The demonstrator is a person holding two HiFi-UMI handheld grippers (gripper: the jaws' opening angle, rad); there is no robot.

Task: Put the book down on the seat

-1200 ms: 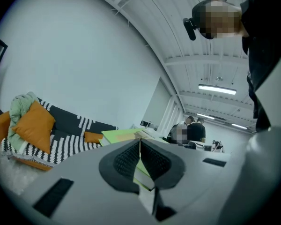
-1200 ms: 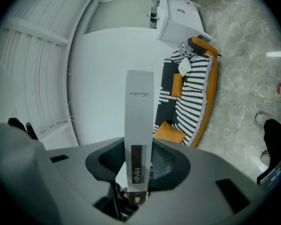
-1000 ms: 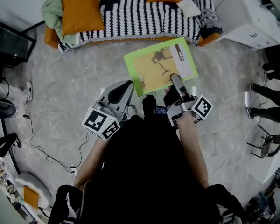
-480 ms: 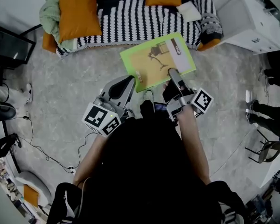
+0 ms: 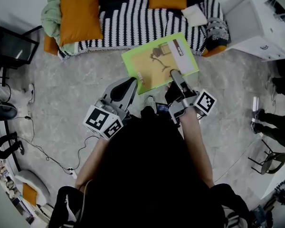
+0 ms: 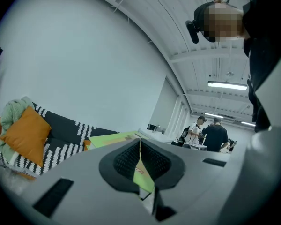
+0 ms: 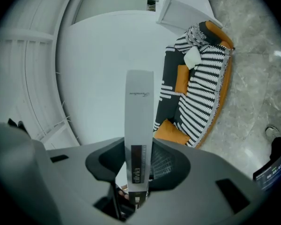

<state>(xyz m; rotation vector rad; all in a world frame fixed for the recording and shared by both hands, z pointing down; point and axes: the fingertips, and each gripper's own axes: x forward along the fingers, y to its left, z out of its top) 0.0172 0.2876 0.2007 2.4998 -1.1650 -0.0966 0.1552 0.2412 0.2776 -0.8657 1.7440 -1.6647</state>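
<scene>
**Picture book point(image 5: 159, 61) carried flat toward the striped sofa point(image 5: 133, 18)**
Thin and wide, it looks light but bendy. The left gripper point(image 5: 131, 83) pinches its near-left edge and the right gripper point(image 5: 175, 73) clamps the spine end, a sensible two-point hold; the book hangs just short of the seat point(image 5: 147, 27).

A striped sofa point(image 5: 147, 20) bears an orange cushion point(image 5: 80, 12) and a green blanket point(image 5: 50, 18); grey floor point(image 5: 71, 87) lies beneath.

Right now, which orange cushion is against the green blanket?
The big cushion at the sofa's left end in the head view, overlapping the blanket. The smaller cushion lies right of centre, clear of it.
</scene>
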